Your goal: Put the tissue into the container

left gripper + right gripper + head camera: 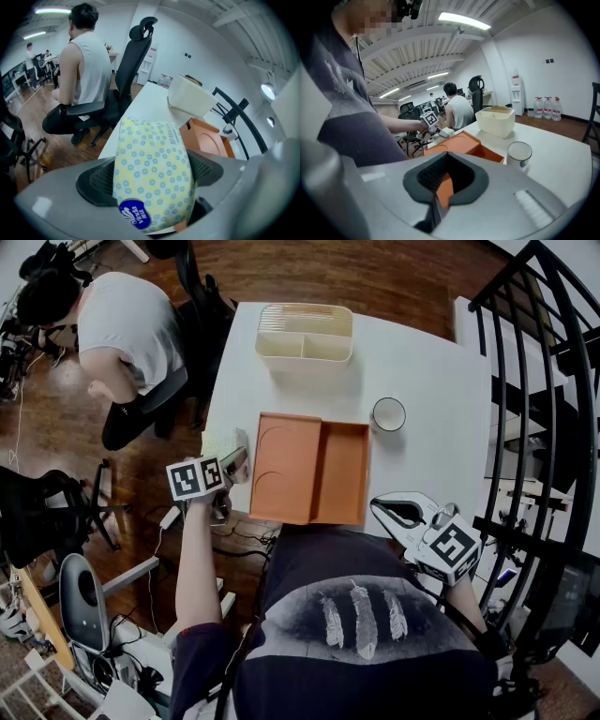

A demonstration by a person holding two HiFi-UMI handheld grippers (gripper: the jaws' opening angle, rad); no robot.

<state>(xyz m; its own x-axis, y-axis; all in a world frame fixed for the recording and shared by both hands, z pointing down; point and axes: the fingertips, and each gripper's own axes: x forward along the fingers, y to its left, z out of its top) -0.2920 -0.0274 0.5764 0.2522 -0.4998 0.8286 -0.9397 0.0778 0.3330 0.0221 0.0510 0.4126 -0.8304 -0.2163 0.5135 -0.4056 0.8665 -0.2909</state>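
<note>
Over at the left edge of the surface, my left hand-held gripper [234,465] pinches the tissue pack [152,173], jaws wide since the pack's fat. It's soft, pale yellow with blue dots, slightly squished. The cream divided container [305,334] sits at the far end, so I reckon the carry's next. My right hand-held gripper [384,507] is pressed together, empty, parked clear.

- Brown wood floor [375,268] all round the white table [441,381].
- Black office chair [133,70] ahead-left of the left gripper [152,187] jaws, with someone in a white top [86,61] sat by it.
- Black railing [534,352] off to the right of the right gripper [440,197] jaws.
- White walls [197,37], strip lights [464,19] overhead.
- Water bottles [546,108] on the floor, far ahead of the right jaws.
</note>
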